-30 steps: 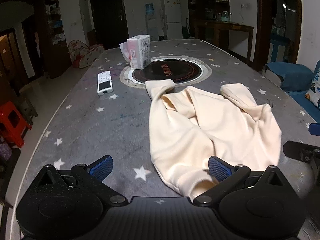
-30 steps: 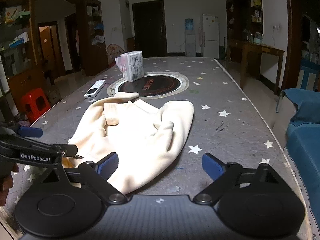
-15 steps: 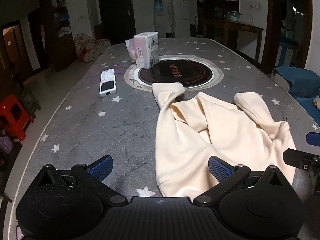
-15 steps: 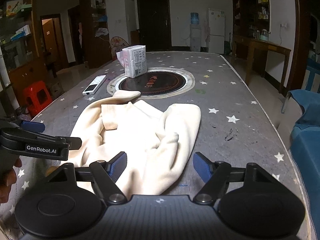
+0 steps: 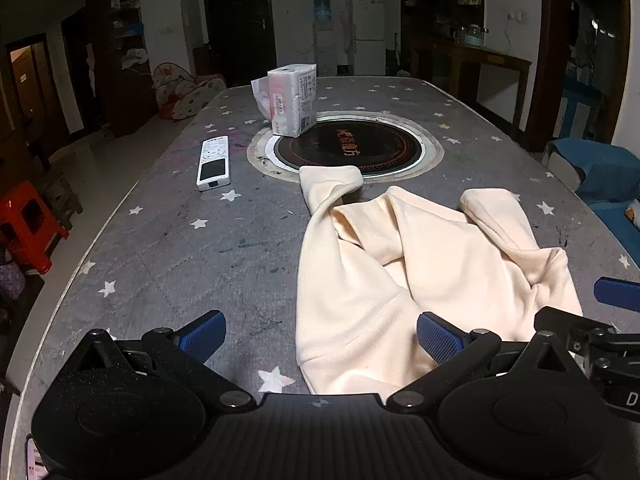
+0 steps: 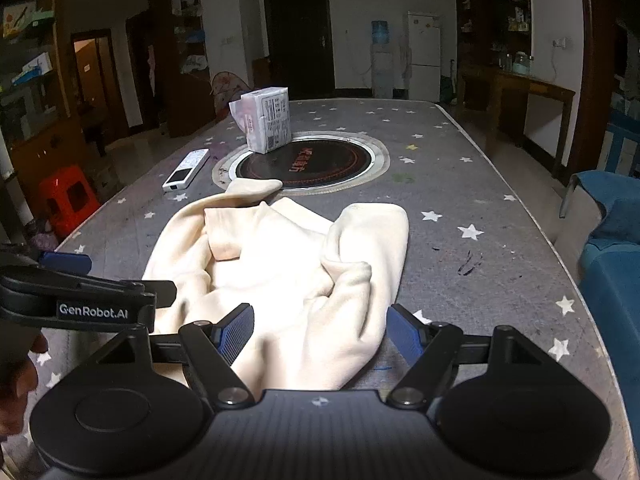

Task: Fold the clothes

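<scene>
Over the cream garment (image 5: 404,276), left gripper (image 5: 318,330) and right gripper (image 6: 320,328) wide, empty.

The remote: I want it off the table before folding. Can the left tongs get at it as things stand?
Probably yes. The left tongs are open and empty, and the remote lies on bare table ahead to their left, apart from the cream garment and tissue pack.

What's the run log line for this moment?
step: pre-grasp | left hand-held gripper: open | right hand-held gripper: open | sweater: crumpled on table
</scene>
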